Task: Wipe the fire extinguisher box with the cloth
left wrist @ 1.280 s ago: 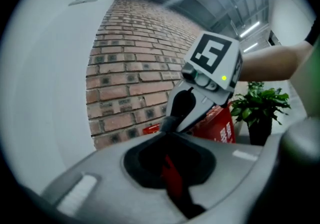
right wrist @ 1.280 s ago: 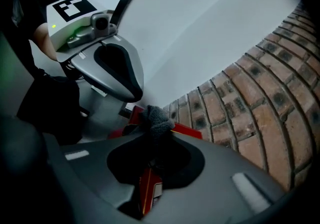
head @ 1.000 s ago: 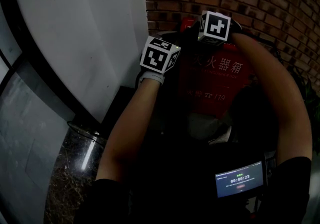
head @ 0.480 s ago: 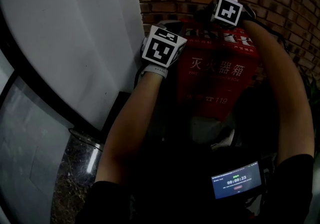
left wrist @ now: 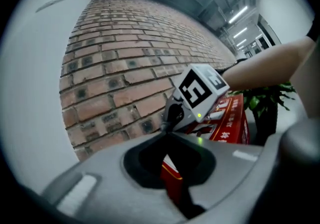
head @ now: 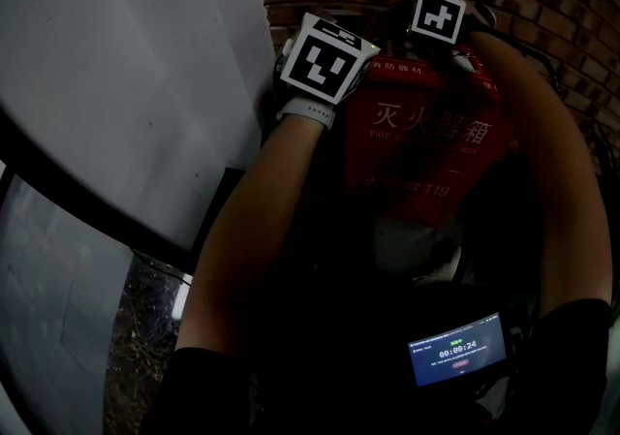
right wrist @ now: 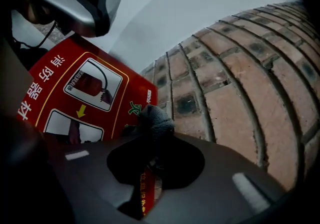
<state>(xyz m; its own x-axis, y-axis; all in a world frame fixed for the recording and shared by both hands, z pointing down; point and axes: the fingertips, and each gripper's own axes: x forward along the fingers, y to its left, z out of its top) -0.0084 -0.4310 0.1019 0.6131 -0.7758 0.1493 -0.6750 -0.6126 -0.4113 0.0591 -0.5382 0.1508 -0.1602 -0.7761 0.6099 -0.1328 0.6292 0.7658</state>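
Grey cloth (right wrist: 156, 119) in R claw (right wrist: 148, 135).

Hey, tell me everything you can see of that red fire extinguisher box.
The fire extinguisher box is red and smooth, perhaps painted metal. Its front carries large white Chinese characters, smaller print and 119. Its top shows yellow-bordered instruction pictures. It stands upright against the brick wall, beside a white wall. The right gripper, shut on a dark grey cloth, holds the cloth at the top's rear edge. The left gripper, shut, hangs by the top's left corner.
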